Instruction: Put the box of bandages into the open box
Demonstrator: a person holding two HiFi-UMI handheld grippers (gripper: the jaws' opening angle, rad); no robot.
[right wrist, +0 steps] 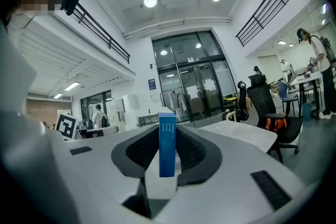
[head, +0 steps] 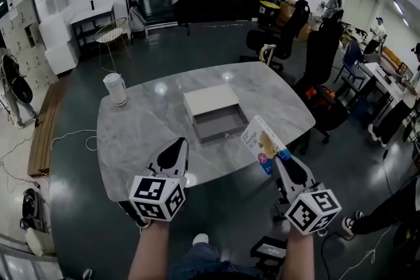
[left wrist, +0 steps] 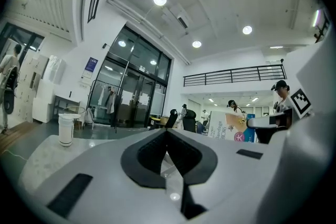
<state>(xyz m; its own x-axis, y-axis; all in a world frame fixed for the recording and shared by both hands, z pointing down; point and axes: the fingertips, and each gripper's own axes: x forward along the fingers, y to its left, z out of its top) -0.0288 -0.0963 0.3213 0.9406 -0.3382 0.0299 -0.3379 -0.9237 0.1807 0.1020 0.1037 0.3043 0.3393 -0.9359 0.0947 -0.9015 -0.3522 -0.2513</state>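
The box of bandages (head: 261, 141), white with a blue end and a printed front, is held up over the table's near right edge, with my right gripper (head: 279, 164) shut on it. In the right gripper view its narrow blue side (right wrist: 167, 144) stands upright between the pads. The open box (head: 220, 122), a grey tray with its white lid behind it, lies at the middle of the marble table (head: 144, 134). My left gripper (head: 176, 153) is shut on nothing at the table's near edge, left of the bandage box (left wrist: 231, 126).
A white canister (head: 116, 88) stands at the table's far left corner, also in the left gripper view (left wrist: 65, 128). Black office chairs (head: 321, 69) and desks with people are to the right of the table. A person's legs and shoes are below the near edge.
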